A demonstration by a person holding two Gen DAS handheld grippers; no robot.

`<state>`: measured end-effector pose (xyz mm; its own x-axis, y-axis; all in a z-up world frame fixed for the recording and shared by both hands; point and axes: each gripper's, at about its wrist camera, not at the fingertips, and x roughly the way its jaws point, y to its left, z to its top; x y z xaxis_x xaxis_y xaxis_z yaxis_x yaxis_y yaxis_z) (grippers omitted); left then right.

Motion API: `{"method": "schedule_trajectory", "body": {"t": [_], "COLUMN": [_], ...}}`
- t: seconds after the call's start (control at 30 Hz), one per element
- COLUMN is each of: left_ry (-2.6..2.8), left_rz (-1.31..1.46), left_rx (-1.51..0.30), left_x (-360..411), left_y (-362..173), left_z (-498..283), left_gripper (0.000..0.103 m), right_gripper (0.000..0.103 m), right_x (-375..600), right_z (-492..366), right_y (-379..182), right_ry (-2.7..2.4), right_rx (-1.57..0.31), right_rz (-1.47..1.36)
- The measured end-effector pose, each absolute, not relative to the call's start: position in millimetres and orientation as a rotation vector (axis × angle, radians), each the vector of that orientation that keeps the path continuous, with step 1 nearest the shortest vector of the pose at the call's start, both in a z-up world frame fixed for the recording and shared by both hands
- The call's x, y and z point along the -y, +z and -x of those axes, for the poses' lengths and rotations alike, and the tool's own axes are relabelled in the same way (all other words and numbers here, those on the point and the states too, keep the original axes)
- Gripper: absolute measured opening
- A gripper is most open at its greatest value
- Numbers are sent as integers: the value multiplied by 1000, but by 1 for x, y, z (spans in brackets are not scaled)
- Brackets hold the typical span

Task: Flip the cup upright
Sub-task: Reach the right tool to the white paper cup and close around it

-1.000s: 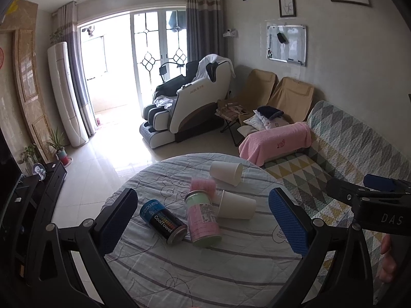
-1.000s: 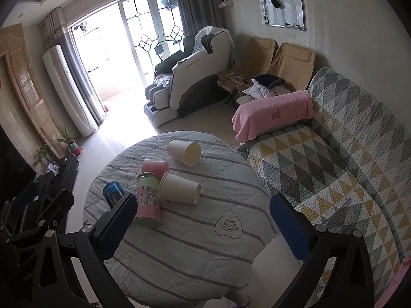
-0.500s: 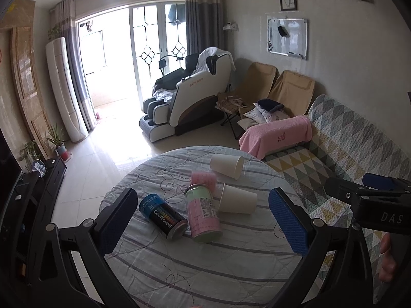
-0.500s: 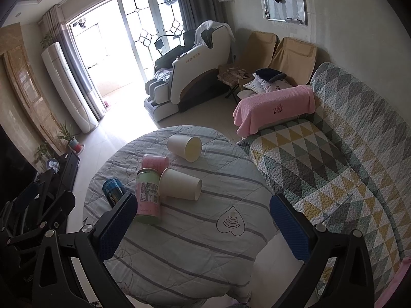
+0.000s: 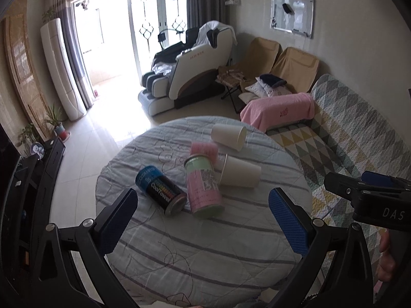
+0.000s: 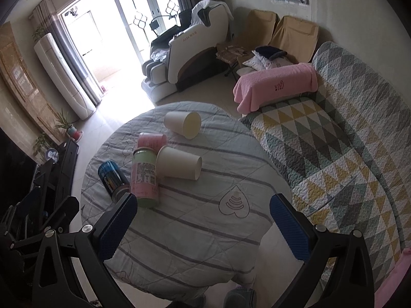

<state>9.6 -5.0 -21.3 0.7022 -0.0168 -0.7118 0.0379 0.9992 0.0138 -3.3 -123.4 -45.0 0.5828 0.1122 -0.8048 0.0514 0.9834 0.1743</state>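
Two white paper cups lie on their sides on the round table [image 5: 205,251]. The near cup [image 5: 240,175] [image 6: 179,165] rests against a pink-and-green can [image 5: 203,188] [image 6: 144,177]. The far cup [image 5: 228,136] [image 6: 183,124] lies near the table's back edge. A pink cup [image 5: 204,150] [image 6: 151,140] lies behind the can. My left gripper [image 5: 203,220] is open and empty, above the table's near part. My right gripper [image 6: 203,227] is open and empty, further right; it shows at the right edge of the left wrist view [image 5: 370,192].
A dark blue can [image 5: 160,188] [image 6: 113,179] lies on its side left of the pink-and-green can. A quilted sofa [image 6: 334,154] with a pink towel [image 6: 274,84] stands right of the table. A dark TV stand [image 5: 33,192] is at the left.
Both views have shifted a little: the table and its objects sit slightly higher and farther in frame than one second ago. The cups and cans have not moved. Both grippers stay open.
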Motion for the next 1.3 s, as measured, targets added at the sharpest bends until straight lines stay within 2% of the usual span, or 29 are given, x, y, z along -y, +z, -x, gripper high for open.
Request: {"method": "schedule_trajectory", "body": {"t": [0.43, 0.8, 1.07, 1.3], "left_ry": [-111, -207, -85, 82], "left_rz": [-47, -21, 51, 111], "left_rx": [-959, -1004, -1040, -1093], "left_x": [-11, -34, -26, -3], "left_y": [-55, -63, -75, -86], "left_z": [-19, -41, -70, -96], "left_gripper": [103, 103, 101, 100], "right_gripper": [103, 103, 103, 103], "right_x": [106, 82, 92, 104], "right_z": [1, -11, -74, -175], "right_y": [-77, -71, -74, -85], "right_ry": [-25, -92, 35, 268], "right_rx": [-1104, -1076, -1054, -1060], "right_rz": [-203, -218, -163, -6]}}
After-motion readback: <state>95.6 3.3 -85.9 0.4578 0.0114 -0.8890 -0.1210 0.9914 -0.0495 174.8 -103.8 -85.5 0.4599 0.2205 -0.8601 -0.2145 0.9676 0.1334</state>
